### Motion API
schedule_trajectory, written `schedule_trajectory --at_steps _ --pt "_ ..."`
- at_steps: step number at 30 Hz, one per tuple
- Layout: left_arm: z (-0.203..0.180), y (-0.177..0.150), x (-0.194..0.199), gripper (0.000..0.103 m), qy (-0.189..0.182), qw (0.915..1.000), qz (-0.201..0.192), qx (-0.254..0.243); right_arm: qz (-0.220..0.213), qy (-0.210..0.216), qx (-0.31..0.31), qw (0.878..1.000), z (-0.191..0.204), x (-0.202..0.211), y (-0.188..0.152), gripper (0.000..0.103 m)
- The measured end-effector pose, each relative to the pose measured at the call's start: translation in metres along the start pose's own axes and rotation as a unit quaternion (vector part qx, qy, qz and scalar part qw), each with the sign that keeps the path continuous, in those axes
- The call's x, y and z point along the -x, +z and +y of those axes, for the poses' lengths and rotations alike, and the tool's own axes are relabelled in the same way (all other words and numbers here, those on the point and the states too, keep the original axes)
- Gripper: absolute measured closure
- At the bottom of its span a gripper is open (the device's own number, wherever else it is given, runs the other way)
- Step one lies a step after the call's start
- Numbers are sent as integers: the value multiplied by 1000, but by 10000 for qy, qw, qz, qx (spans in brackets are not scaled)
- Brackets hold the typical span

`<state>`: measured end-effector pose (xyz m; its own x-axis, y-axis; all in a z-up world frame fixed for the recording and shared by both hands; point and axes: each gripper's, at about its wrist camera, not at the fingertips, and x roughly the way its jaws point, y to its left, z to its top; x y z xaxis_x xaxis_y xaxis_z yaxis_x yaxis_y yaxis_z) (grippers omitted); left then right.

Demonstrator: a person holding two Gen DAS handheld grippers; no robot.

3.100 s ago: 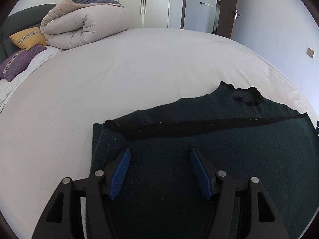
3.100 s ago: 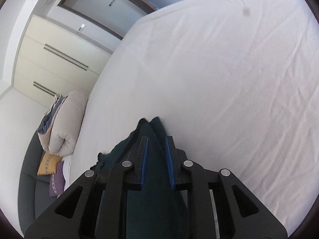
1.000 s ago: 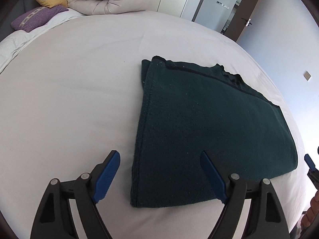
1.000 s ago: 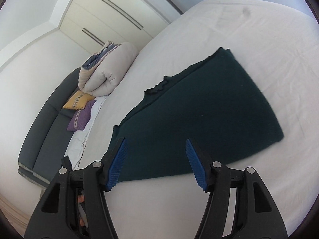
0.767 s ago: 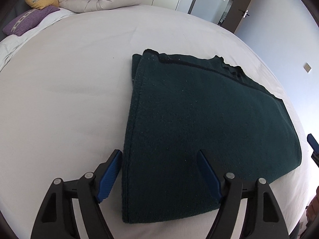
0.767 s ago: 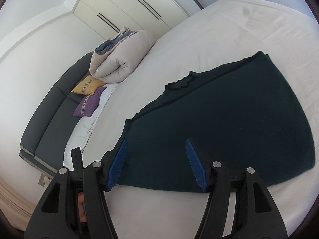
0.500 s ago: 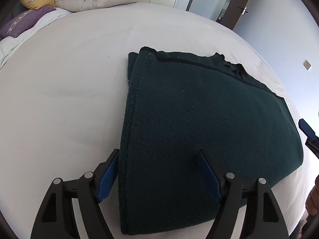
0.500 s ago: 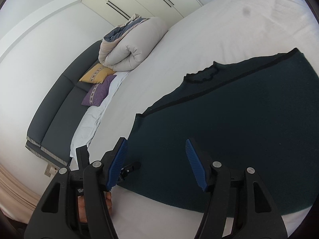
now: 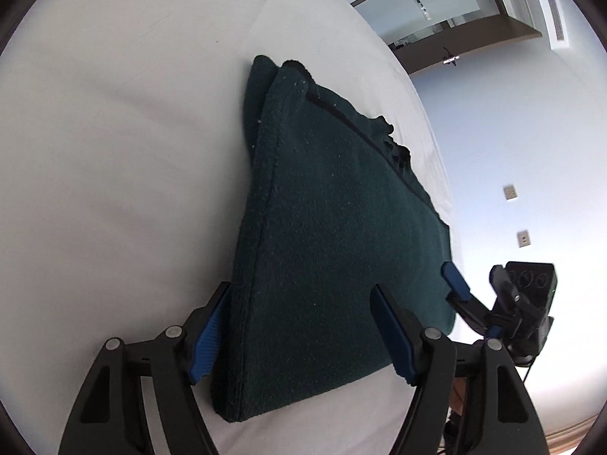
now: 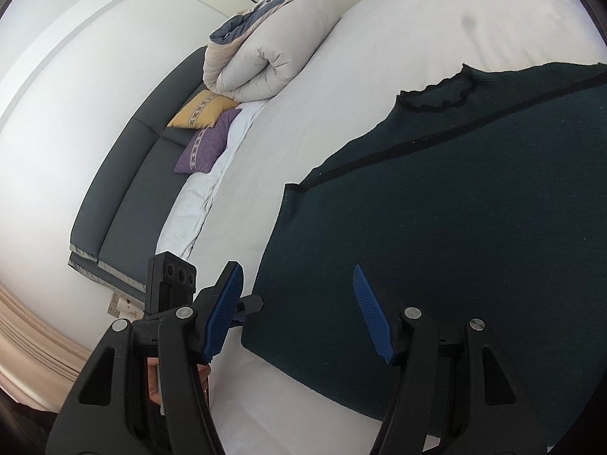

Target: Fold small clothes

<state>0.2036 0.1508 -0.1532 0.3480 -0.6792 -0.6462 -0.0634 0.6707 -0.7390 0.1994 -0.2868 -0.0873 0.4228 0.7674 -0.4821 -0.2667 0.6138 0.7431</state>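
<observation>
A dark green knitted sweater (image 9: 334, 235) lies folded flat on the white bed (image 9: 114, 151), collar at the far side. My left gripper (image 9: 299, 333) is open, its blue pads straddling the sweater's near left corner, low over it. My right gripper (image 10: 299, 311) is open over the sweater's (image 10: 455, 208) near edge and holds nothing. The right gripper also shows in the left wrist view (image 9: 455, 284) at the sweater's right corner. The left gripper shows in the right wrist view (image 10: 242, 303) at the sweater's left corner.
A rolled beige duvet (image 10: 265, 53), a yellow cushion (image 10: 203, 108) and a purple cushion (image 10: 208, 144) lie at the head of the bed by a grey headboard (image 10: 125, 174). A doorway (image 9: 447, 26) is beyond the bed.
Both grippers have dropped lower and closer to the sweater's near edge, one at each corner. The left wrist view has tilted to the right. Both stay open.
</observation>
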Motion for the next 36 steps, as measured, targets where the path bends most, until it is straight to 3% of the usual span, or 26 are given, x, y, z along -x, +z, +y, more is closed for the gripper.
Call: schedule_trajectory --at_steps 8,11,14,16,18,21,23,31,36 --pt "11 6 -4 36 -478 9962 379 622 313 131 -109 9994 4 -31 12 43" --pt "9 5 -7 42 -471 9961 469 582 487 170 -225 9984 3 -51 16 43" --pt "12 6 -9 61 -519 9954 461 654 644 220 -361 9970 3 -75 21 43" --pt "21 7 -11 82 -626 9938 394 835 735 274 -412 9961 5 -90 24 43" --pt "30 7 -12 90 -752 9917 312 998 821 327 -468 9950 6 -105 27 43" --pt "33 5 -10 90 -806 9917 180 990 1010 357 -616 9923 3 -128 31 43" --pt "32 4 -7 91 -780 9922 89 969 1220 132 -757 9895 -6 -146 29 45" --pt "5 8 1 92 -672 9946 -191 772 1128 351 -893 9890 -14 -156 28 48" --pt "-38 13 7 92 -473 9974 -342 415 786 675 -1339 9856 -22 -130 37 45"
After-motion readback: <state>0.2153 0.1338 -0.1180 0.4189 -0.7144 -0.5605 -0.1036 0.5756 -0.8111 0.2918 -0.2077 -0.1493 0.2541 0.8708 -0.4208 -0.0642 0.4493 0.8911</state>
